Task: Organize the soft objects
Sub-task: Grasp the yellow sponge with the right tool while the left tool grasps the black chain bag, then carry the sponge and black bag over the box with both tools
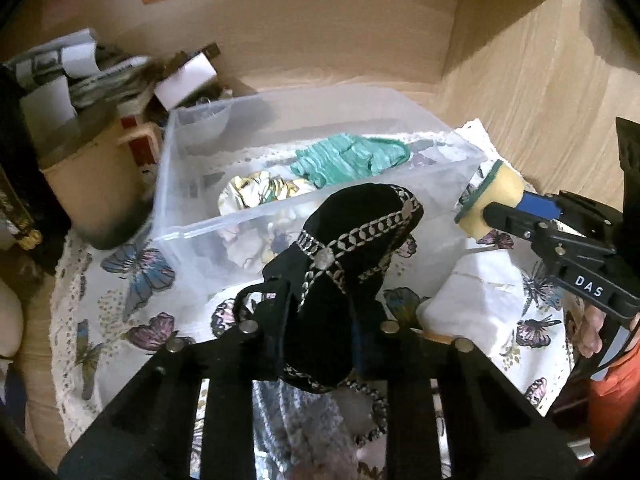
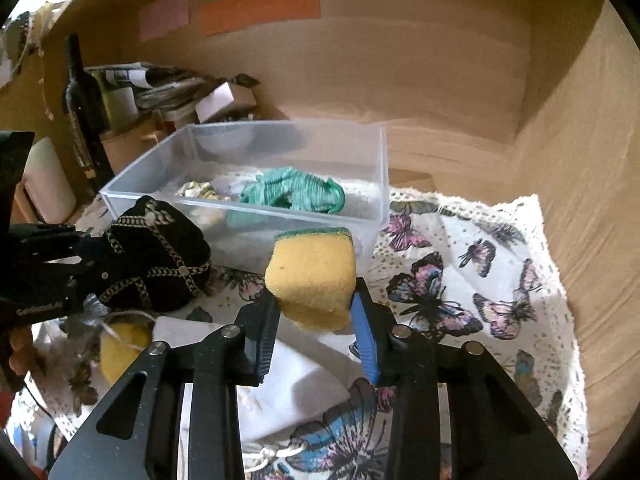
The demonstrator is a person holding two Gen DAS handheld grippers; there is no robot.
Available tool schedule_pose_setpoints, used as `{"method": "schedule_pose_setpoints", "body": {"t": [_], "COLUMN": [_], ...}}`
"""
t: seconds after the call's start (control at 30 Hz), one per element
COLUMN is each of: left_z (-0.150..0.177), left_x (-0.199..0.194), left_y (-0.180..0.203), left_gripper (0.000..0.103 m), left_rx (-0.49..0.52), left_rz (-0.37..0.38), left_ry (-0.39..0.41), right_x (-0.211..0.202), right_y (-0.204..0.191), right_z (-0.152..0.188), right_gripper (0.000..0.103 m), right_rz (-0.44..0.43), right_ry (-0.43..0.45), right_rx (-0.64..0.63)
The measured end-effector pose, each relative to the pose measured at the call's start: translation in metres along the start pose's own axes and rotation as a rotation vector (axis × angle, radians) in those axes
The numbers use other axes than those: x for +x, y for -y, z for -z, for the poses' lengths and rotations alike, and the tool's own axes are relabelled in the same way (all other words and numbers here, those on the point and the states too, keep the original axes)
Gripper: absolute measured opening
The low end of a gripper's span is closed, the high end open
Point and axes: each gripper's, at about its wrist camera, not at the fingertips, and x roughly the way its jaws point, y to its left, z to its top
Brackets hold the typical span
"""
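Observation:
My left gripper (image 1: 320, 312) is shut on a black velvet pouch (image 1: 352, 240) trimmed with silver chain stitching, held just in front of the clear plastic bin (image 1: 176, 184). A teal cloth (image 1: 348, 160) and a white-and-gold cloth (image 1: 260, 194) lie inside the bin. In the right wrist view my right gripper (image 2: 314, 308) is shut on a yellow sponge (image 2: 312, 272) with a green top, its pads squeezing the sides, near the bin's front wall (image 2: 240, 248). There the pouch (image 2: 156, 256) shows at the left. The sponge (image 1: 504, 184) also shows beside the bin's right corner.
A butterfly-print cloth (image 2: 460, 280) covers the surface. On it lie a folded white cloth (image 2: 296, 384) and a yellow round thing (image 2: 124, 344) with string. A dark bottle (image 2: 82, 112), stacked papers and boxes (image 1: 100, 76) and a beige container (image 1: 92, 168) crowd the left. Wooden walls (image 2: 560, 120) close in behind and on the right.

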Motion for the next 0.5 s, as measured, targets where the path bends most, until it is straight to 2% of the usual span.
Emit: {"method": "schedule_pose_setpoints", "body": {"t": [0.23,0.5], "left_z": [-0.005,-0.028], "left_x": [-0.04,-0.084], "left_y": [0.001,-0.003], "left_gripper": [0.022,0.023], "left_rx": [0.003,-0.011], "left_rz": [0.01,0.015], "left_ry": [0.089,0.225], "right_x": [-0.027,-0.052], "right_y": [-0.002,-0.006], "right_z": [-0.009,-0.031], "right_gripper": [0.032,0.032], "right_rz": [-0.004,-0.007], "right_ry": [0.073,0.173], "right_rx": [-0.004,-0.003]}}
